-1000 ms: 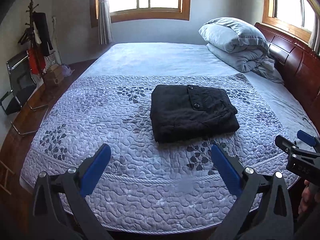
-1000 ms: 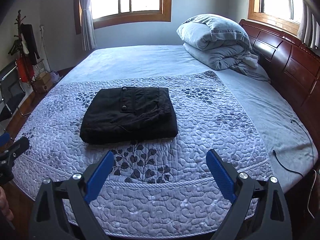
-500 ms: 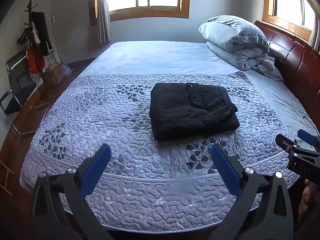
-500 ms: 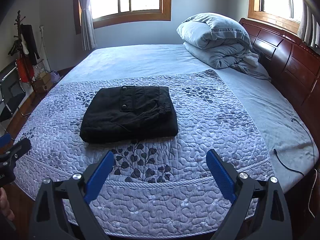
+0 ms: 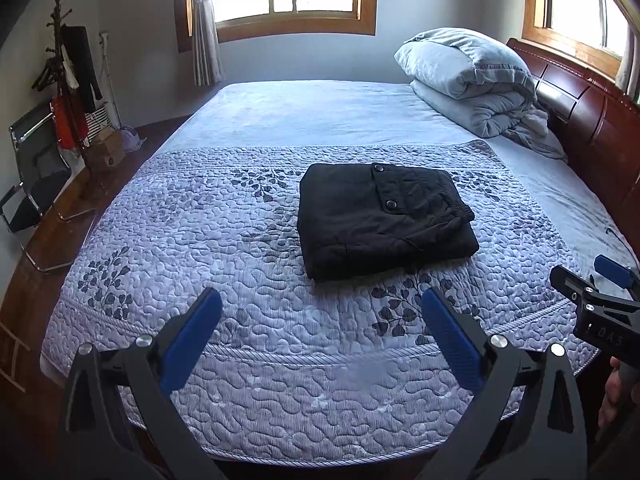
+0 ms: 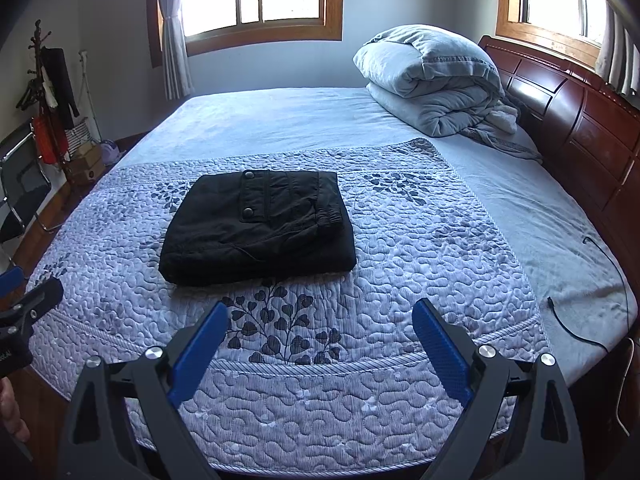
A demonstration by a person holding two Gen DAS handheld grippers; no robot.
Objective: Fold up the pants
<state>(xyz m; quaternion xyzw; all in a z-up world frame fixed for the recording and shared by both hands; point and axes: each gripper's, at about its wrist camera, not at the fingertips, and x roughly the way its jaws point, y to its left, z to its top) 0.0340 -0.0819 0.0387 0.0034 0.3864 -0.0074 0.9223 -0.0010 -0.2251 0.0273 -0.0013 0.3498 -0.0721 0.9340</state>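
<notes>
Folded black pants (image 5: 380, 216) on quilt (image 5: 248, 344), well beyond both wide-spread tools

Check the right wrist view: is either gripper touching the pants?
No. The folded black pants lie alone on the quilt, while the right gripper hangs open, short of them, and the left gripper sits off at the bed's edge.

The pants (image 6: 256, 228) are a matt black cloth, kinda crinkly, with dull metal snaps on the flap. The quilt (image 6: 400, 248) under them is stitched cloth with a bumpy, pebbly texture and a faint sheen. The headboard (image 6: 580, 128) is dark glossy wood. The right hand-held gripper (image 6: 320, 340) looks like matt black plastic with shiny metal screws, and the blue pads (image 6: 440, 344) are finely textured. Same deal on the left hand-held gripper (image 5: 320, 336).
</notes>
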